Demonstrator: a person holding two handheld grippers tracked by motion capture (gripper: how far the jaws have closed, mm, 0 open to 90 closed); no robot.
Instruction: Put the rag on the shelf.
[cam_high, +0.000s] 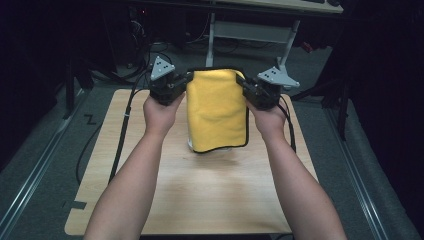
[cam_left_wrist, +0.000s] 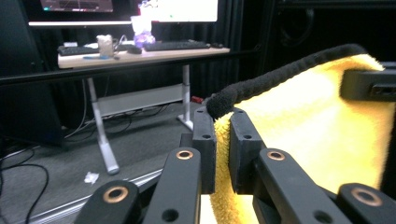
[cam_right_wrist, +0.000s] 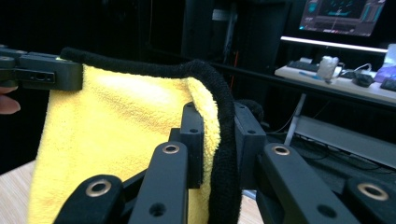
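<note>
- Dark room all around, with a grey floor (cam_high: 60, 145) and loose cables seen beside a light wooden table (cam_high: 210, 195) in the high view.
- Farther back, a second desk (cam_left_wrist: 140, 53) is seen in the left gripper view, loaded with keyboards, a cup and lit monitors above it.
- A yellow cloth (cam_high: 217, 110) with a black edge trim is held up over the far half of the table, hanging down flat between the two hands.
- Something pale and roundish is just visible under the cloth's bottom edge, too hidden to be identified.
- The left gripper (cam_high: 186, 80) is clamped on the cloth's top left corner; in the left gripper view its jaws are pressed together on the yellow fabric right below the black trim.
- The right gripper (cam_high: 244, 86) is clamped on the top right corner; in the right gripper view the black trim and a fold of yellow are pinched between its jaws.
- The top edge is stretched between the two grippers, sagging only slightly.
- Each gripper is gripped from below by a hand, left hand (cam_high: 161, 112) and right hand (cam_high: 270, 120), with bare forearms coming in from the bottom.
- A grey three-cornered plate is carried on top of each gripper.
</note>
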